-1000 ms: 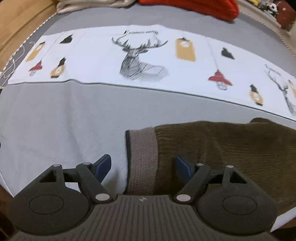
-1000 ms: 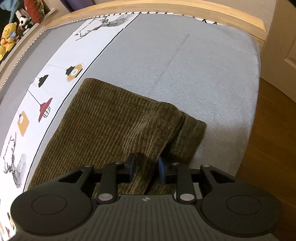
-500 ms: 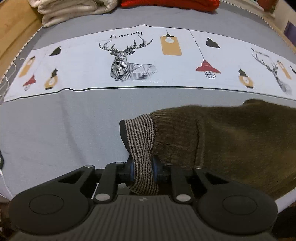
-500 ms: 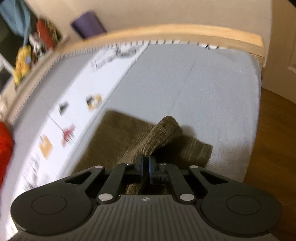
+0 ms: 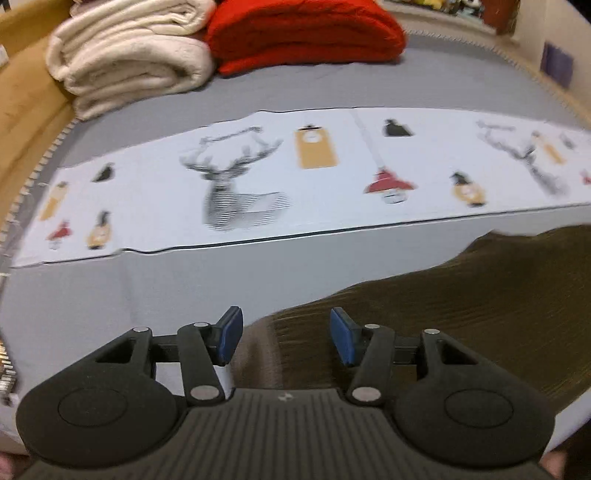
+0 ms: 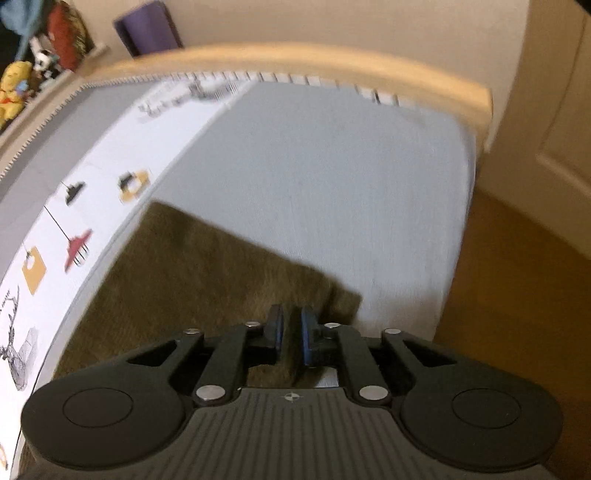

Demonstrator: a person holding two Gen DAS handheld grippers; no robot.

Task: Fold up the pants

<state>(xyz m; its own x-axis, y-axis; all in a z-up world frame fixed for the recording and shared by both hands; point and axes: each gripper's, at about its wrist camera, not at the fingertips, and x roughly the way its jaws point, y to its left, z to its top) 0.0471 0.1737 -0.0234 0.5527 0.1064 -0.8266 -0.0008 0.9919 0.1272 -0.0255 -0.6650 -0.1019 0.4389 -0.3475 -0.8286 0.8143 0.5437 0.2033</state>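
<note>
The olive-brown corduroy pants [image 5: 461, 295] lie flat on the grey bed cover, with the ribbed taupe cuff [image 5: 255, 350] at their left end. My left gripper [image 5: 286, 338] is open, its blue pads either side of the cuff end and apart from it. In the right wrist view the pants [image 6: 199, 273] spread ahead and to the left. My right gripper [image 6: 291, 332] has its pads nearly together with a narrow gap; nothing shows between them, and the cloth lies below.
A white printed runner [image 5: 258, 177] with deer and lamps crosses the bed behind the pants. A folded cream blanket [image 5: 125, 55] and red blanket [image 5: 306, 33] lie at the back. The wooden bed frame [image 6: 295, 59] and floor [image 6: 517, 295] are to the right.
My left gripper has opened and let go of the cuff, which dropped back onto the bed. My right gripper has let the raised fold of pants fall flat; both views are blurred by motion.
</note>
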